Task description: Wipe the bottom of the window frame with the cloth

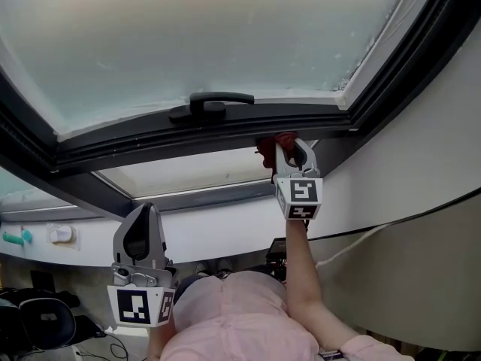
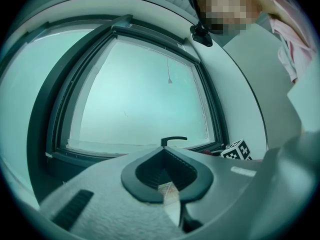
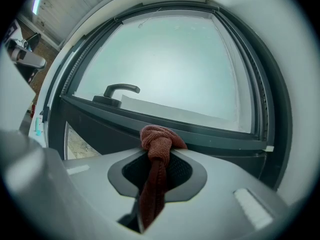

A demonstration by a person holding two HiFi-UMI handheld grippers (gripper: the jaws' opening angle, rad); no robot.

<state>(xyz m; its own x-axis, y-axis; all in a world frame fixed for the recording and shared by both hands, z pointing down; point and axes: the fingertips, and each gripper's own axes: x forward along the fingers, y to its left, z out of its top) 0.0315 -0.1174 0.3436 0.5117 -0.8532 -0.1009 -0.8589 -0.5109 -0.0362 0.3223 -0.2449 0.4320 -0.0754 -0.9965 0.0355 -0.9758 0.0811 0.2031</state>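
Note:
A dark window frame runs across the head view, its bottom rail carrying a black handle. My right gripper reaches up to that rail just right of the handle and is shut on a red-brown cloth. In the right gripper view the knotted cloth bulges out past the jaw tips, close to the rail. Lower left, my left gripper hangs away from the window, shut and holding nothing. The left gripper view shows its jaws closed, with the handle beyond.
A white wall borders the frame on the right, with a thin cable across it. Under the open sash lies a white sill. A teal object and a black chair sit at the lower left.

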